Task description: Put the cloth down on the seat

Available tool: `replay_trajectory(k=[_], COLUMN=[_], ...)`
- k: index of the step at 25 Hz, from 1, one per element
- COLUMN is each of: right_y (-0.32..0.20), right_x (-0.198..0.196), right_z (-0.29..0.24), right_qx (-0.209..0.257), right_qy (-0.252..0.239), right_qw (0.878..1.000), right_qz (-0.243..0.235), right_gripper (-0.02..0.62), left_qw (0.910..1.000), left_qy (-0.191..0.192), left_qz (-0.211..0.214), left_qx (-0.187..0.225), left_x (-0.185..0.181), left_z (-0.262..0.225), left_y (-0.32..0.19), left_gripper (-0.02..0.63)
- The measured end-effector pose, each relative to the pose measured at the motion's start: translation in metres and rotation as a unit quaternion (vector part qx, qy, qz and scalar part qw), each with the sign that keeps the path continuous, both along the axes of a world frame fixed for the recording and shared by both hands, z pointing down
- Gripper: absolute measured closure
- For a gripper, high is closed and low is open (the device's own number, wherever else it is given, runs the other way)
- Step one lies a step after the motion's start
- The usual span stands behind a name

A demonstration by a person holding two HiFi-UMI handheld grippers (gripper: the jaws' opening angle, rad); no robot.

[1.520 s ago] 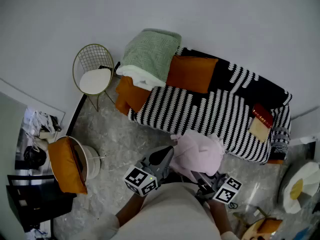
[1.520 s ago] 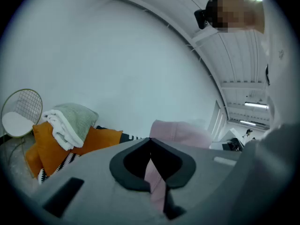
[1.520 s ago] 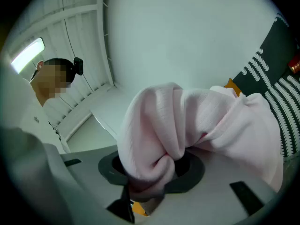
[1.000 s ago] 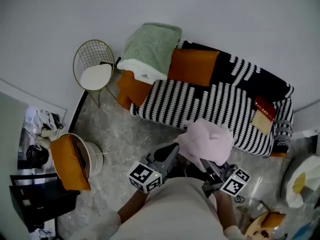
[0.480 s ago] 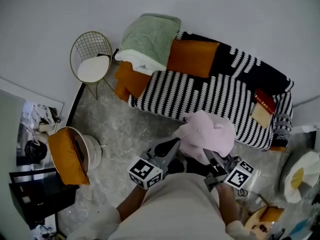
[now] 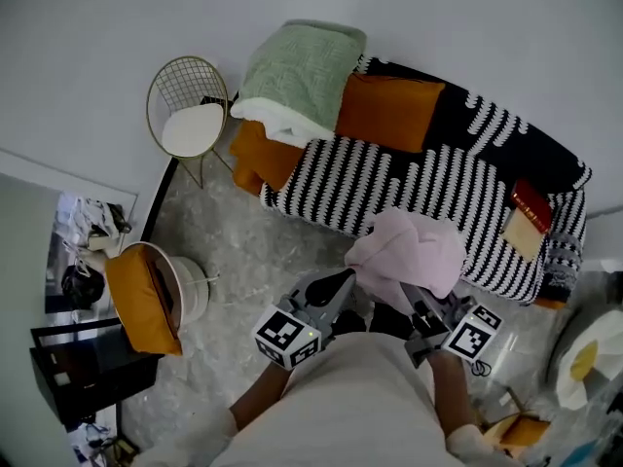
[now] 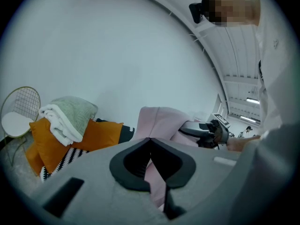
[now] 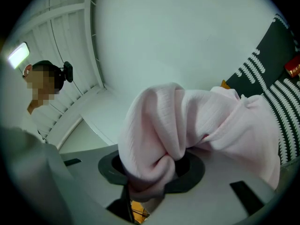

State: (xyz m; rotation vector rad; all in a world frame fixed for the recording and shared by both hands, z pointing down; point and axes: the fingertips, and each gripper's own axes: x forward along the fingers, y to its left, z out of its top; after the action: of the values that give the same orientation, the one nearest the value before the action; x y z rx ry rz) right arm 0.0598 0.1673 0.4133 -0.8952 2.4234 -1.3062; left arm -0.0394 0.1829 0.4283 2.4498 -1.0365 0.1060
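Observation:
A pink cloth [image 6: 409, 249] hangs bunched in the air over the front edge of the black-and-white striped sofa seat [image 6: 389, 188]. My left gripper [image 6: 343, 282] is shut on a thin fold of it at its left side. In the left gripper view that fold of the cloth [image 7: 159, 123] runs down through the closed jaws of the left gripper [image 7: 151, 146]. My right gripper [image 6: 421, 305] is below the cloth on its right. A thick wad of the cloth [image 8: 187, 121] is clamped in the right gripper [image 8: 149, 175].
On the sofa lie an orange cushion [image 6: 389, 113], a folded green blanket [image 6: 297, 71] and a red book [image 6: 531, 205] at the right end. A gold wire chair [image 6: 188, 115] stands left of the sofa. A white basket with an orange cushion [image 6: 141, 300] stands on the floor at the left.
Both grippers have carried the pink cloth up and forward, from over the floor in front of the sofa to above the seat's front edge. Both grips stay as they were.

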Motion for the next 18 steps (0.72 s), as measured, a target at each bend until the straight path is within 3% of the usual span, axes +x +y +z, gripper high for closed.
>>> replay_trajectory(k=[10, 18], right_y=[-0.088, -0.141], right_x=[0.032, 0.056], right_z=[-0.018, -0.014], right_qx=[0.012, 0.013], right_qy=[-0.039, -0.042], right_qw=[0.997, 0.994], right_qz=[-0.058, -0.099], right_gripper=[0.445, 0.445], left_qw=[0.9994, 0.9973], left_qy=[0.003, -0.003], left_qz=[-0.036, -0.072], left_qx=[0.0, -0.012], left_x=[0.053, 0.089], left_z=[-0.021, -0.019], left_y=[-0.084, -0.119], left_gripper=[0.595, 0.595])
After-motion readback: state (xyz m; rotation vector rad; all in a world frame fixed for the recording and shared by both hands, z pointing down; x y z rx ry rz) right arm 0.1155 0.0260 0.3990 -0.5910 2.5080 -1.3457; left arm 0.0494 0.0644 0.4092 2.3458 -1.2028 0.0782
